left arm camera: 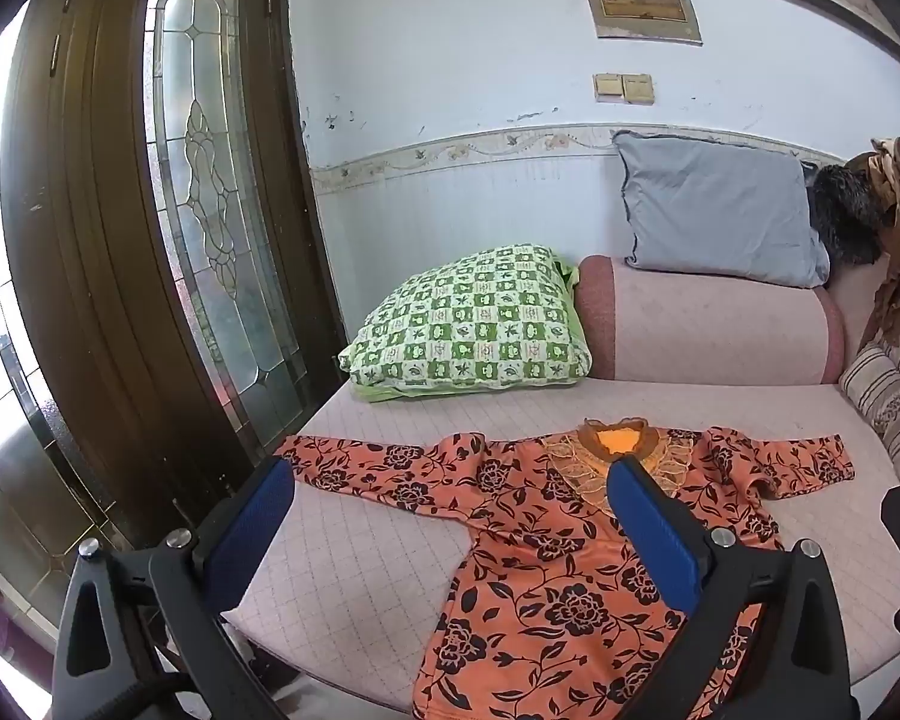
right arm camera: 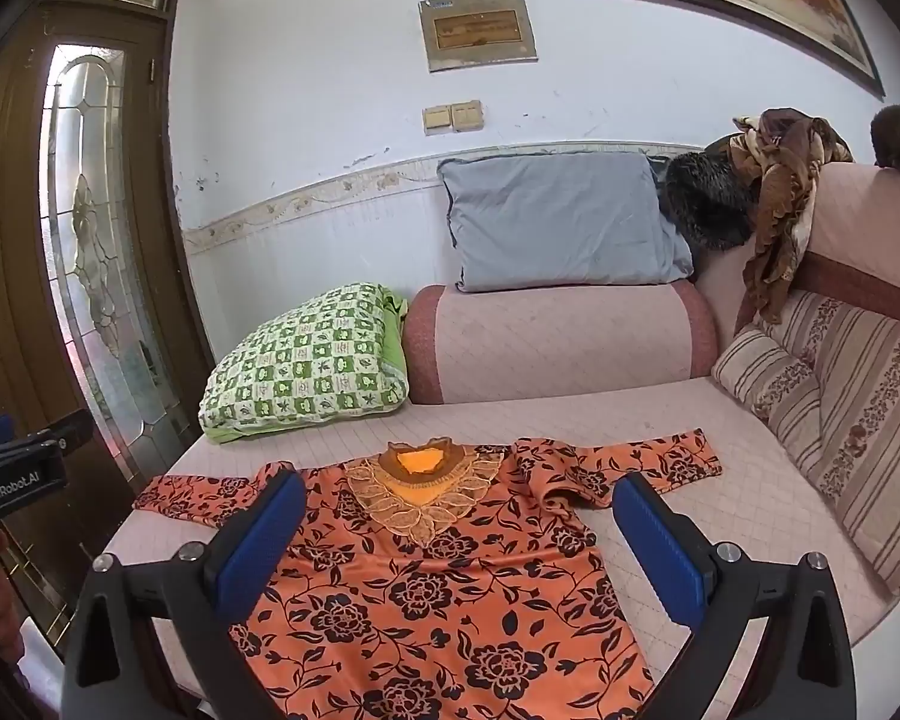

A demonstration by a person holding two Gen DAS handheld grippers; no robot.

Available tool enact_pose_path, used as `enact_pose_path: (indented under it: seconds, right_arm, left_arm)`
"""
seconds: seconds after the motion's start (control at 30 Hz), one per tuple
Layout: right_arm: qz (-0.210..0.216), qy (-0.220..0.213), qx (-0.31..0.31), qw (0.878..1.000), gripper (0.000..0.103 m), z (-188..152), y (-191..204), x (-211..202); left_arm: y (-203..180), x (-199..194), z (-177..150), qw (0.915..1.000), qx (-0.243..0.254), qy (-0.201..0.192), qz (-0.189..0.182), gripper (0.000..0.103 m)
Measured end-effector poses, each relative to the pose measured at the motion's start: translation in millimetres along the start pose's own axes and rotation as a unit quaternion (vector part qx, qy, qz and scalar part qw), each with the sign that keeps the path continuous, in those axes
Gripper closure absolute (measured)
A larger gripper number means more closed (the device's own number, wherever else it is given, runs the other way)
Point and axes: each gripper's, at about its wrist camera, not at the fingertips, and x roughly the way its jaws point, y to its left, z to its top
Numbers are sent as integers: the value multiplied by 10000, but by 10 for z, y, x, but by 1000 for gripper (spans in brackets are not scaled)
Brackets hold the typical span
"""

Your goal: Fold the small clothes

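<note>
I am holding my left gripper (left arm camera: 450, 516) fully spread, gripping nothing, hovering over the small orange long-sleeved blouse with black flower print (left arm camera: 546, 588). My right gripper (right arm camera: 459, 516) is likewise gaping wide and empty above it. The blouse is lying flat, front up, sleeves stretched sideways, lace collar (right arm camera: 417, 495) toward the green checked pillow (right arm camera: 306, 360), on the pink quilted sofa seat (right arm camera: 720, 516).
</note>
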Motion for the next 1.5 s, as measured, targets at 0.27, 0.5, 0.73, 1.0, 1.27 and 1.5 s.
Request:
enact_pose_path:
  seconds: [0.27,0.5,0.73,1.0,1.27,1.5]
  right_arm:
    - [22,50,22,10000,0,25,-4,31]
    - [12,83,27,10000,0,39,11,51]
    - [-73,134,-6,9999,0,23,25,85]
    - [-132,297,-34,9995,0,12,21,175]
    - [-143,338,-10,9993,0,-6,4,214]
    - [-198,469,30,9987,0,-44,-39,355]
  left_arm:
    - [-38,56,-10,10000,-8,-22,-4,0]
    - [13,26,-54,10000,-66,-32,-44,0]
    - [-53,57,-27,9999,-73,-79,-96,0]
    - [-115,105,-43,9998,48,92,-162,0]
    - [-173,142,-46,9997,14,127,-227,0]
    - [-270,256,-93,9994,196,194,-199,0]
